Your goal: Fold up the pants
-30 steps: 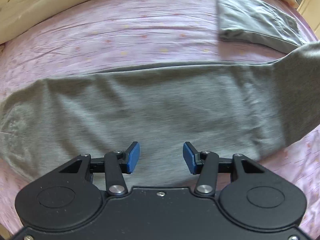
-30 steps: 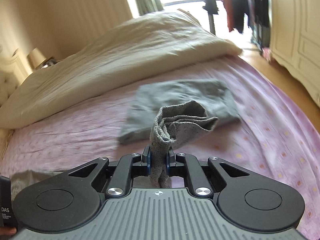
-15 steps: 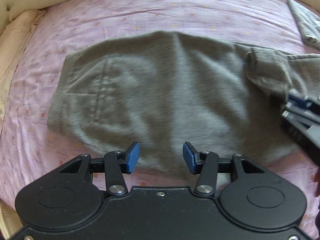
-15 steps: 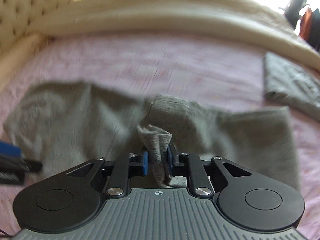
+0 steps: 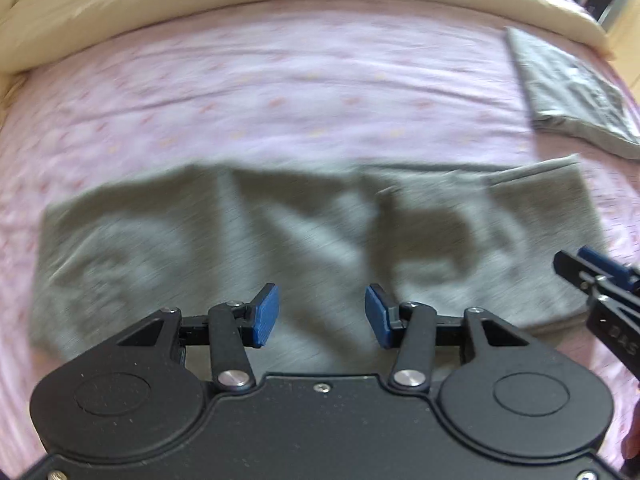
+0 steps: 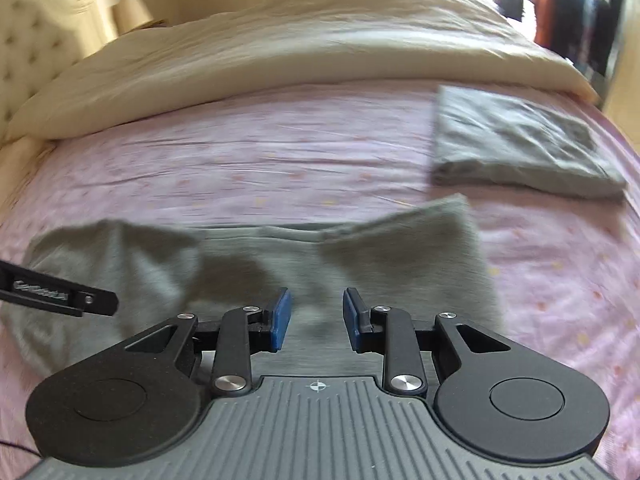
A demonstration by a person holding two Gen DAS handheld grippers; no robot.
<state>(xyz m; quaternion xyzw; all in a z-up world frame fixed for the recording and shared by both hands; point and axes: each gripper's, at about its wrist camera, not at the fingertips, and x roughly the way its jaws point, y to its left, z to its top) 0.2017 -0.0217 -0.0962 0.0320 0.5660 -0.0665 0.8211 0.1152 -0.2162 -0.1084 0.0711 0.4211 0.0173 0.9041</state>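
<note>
Grey pants [image 5: 248, 240] lie flat on the pink bedsheet [image 5: 280, 92], folded over into a wide strip; they also show in the right wrist view [image 6: 400, 264]. My left gripper [image 5: 322, 316] is open and empty above the pants' near edge. My right gripper [image 6: 316, 318] is open and empty above the pants' middle. The right gripper's fingers [image 5: 600, 266] show at the right edge of the left wrist view. Part of the left gripper [image 6: 60, 294] shows at the left of the right wrist view.
A second folded grey garment [image 6: 516, 148] lies on the sheet at the far right, also in the left wrist view [image 5: 568, 92]. A cream duvet [image 6: 280, 52] is bunched along the far side. A tufted headboard [image 6: 28, 48] stands at left.
My right gripper has opened and let go of the pants' end, which now lies folded over the rest. Both grippers have drawn back above the near edge.
</note>
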